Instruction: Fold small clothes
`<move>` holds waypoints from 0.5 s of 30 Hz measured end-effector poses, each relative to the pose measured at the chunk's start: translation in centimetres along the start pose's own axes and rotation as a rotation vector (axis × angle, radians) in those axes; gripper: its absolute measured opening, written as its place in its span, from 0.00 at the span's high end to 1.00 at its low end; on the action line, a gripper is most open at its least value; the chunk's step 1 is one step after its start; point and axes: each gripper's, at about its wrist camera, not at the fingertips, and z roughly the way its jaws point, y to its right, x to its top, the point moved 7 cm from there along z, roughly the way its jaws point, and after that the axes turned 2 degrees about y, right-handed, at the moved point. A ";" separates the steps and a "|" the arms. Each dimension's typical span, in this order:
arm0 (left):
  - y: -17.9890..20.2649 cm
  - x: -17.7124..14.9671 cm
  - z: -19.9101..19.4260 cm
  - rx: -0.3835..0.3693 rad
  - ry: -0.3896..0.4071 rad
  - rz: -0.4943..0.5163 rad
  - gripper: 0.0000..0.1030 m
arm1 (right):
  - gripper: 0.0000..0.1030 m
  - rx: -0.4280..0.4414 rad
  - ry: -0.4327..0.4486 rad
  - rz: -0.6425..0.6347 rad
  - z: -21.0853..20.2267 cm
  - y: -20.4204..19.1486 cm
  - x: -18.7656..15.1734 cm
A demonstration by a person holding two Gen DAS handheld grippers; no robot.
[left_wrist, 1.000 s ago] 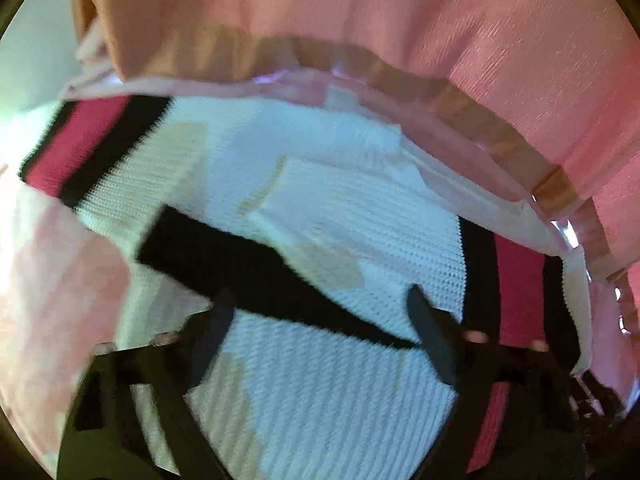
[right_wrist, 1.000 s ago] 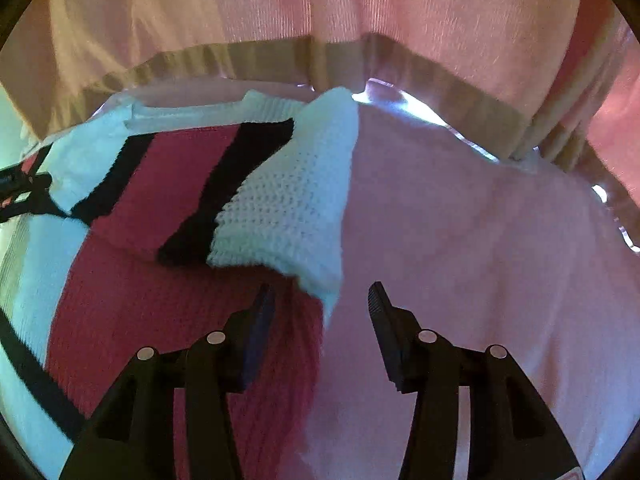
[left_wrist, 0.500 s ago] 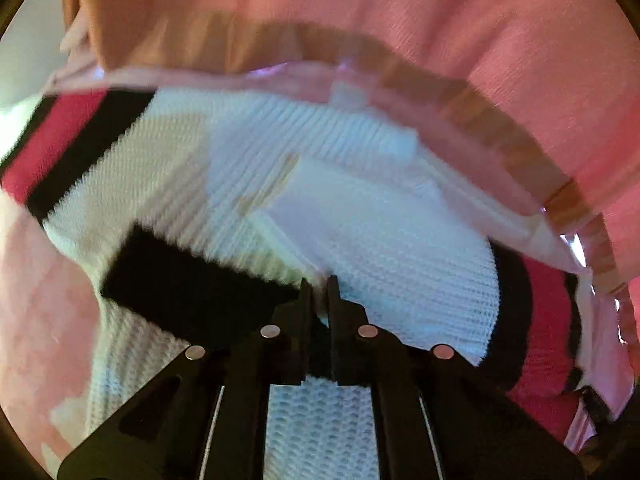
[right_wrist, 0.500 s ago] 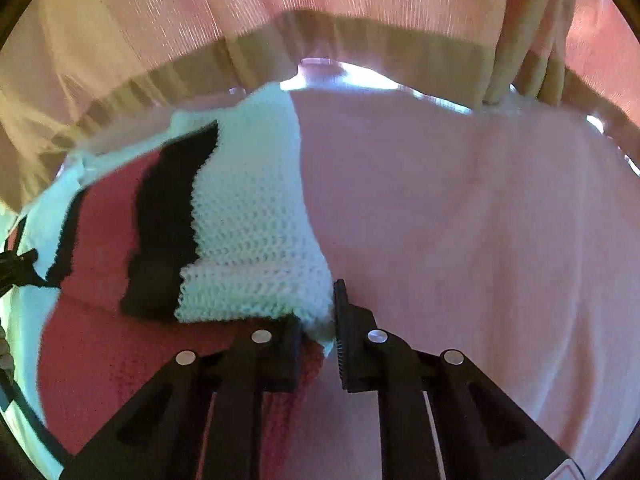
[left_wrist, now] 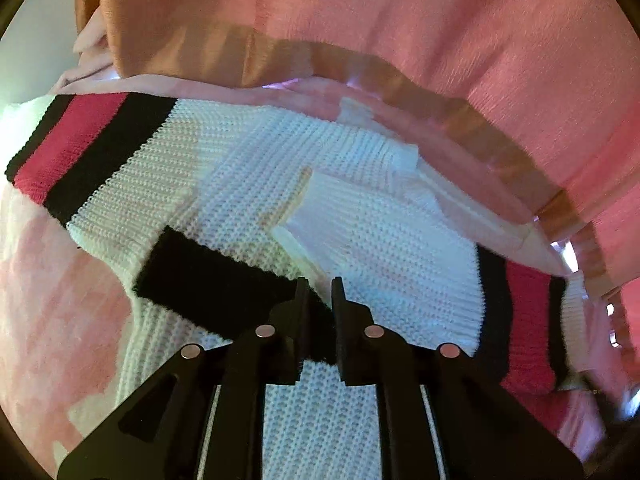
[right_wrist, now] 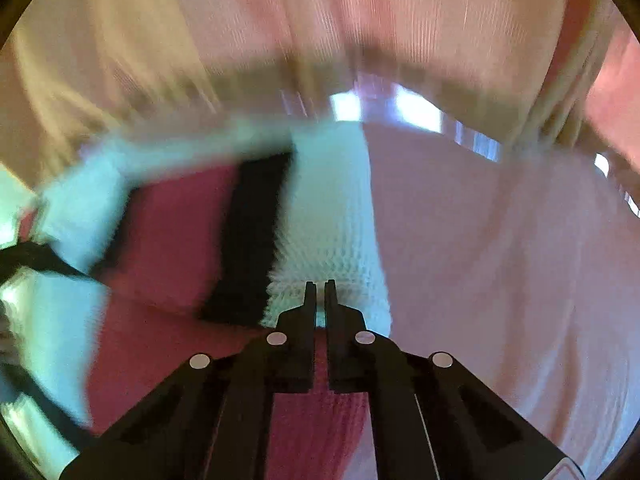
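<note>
Left black two-finger gripper [left_wrist: 319, 292] opening a little, pads still pinching the white, black and red striped knit sweater [left_wrist: 360, 240]. Right black two-finger gripper [right_wrist: 319, 294] clenched on the same sweater's white cuff [right_wrist: 332, 240], over pink bedding [right_wrist: 500, 260].

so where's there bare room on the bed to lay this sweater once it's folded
Free: the pink sheet right of the sweater's white cuff, out to the curtains. A smaller pink patch lies left of the sweater. Crowded: the middle, covered by knit, with the left gripper and right gripper pinching it.
</note>
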 end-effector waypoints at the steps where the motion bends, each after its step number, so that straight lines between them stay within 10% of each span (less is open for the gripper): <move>1: -0.5 0.4 -0.7 -0.013 0.009 -0.013 0.84 | 1.00 -0.010 0.045 -0.028 -0.1 0.1 0.0; 4: -4.0 2.6 -3.5 0.010 0.087 -0.079 0.41 | 0.97 -0.035 0.077 -0.066 -2.4 -0.6 0.4; 8: -13.8 6.7 -6.8 0.149 0.209 -0.226 0.19 | 0.91 -0.036 0.169 -0.085 -6.6 -2.2 0.1; 15: -31.8 10.5 -5.9 0.442 0.196 -0.452 0.16 | 0.72 0.021 0.157 -0.085 -7.6 -4.6 -1.4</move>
